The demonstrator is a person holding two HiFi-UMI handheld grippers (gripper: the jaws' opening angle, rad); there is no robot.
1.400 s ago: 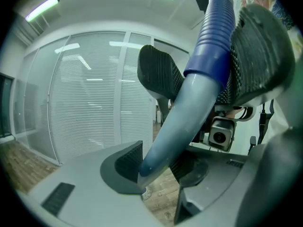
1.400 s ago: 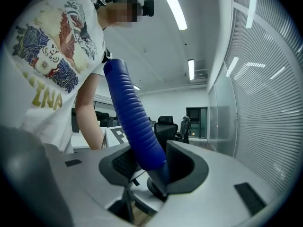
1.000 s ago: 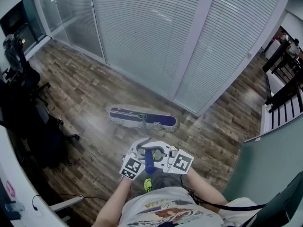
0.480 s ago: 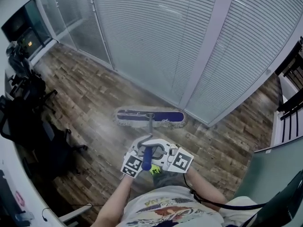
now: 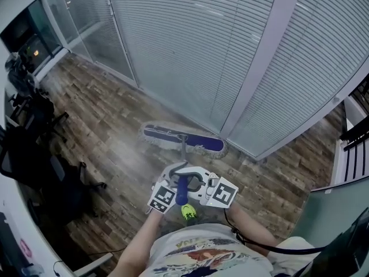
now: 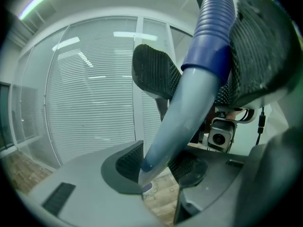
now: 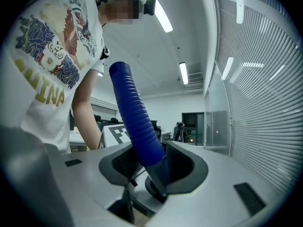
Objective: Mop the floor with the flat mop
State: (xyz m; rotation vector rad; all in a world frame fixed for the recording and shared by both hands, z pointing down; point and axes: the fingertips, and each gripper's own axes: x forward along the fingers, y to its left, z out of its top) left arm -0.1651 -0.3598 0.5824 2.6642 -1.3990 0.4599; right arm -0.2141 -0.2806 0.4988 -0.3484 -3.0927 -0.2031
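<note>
Both left gripper (image 6: pixel 156 165) and right gripper (image 7: pixel 147 167) are clamping the blue ribbed mop handle (image 5: pixel 181 193).
Flat blue mop head (image 5: pixel 183 141) is lying on brown plank floor (image 5: pixel 104 117); mopping is probably proceeding, coverage indeterminate.

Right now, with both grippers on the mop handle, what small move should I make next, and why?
Probably draw the mop head back toward you, then shift left. It lies close to the foot of the glass partition, so little floor remains ahead, while wood floor lies to its left. Left gripper and right gripper both clamp the mop handle.
</note>
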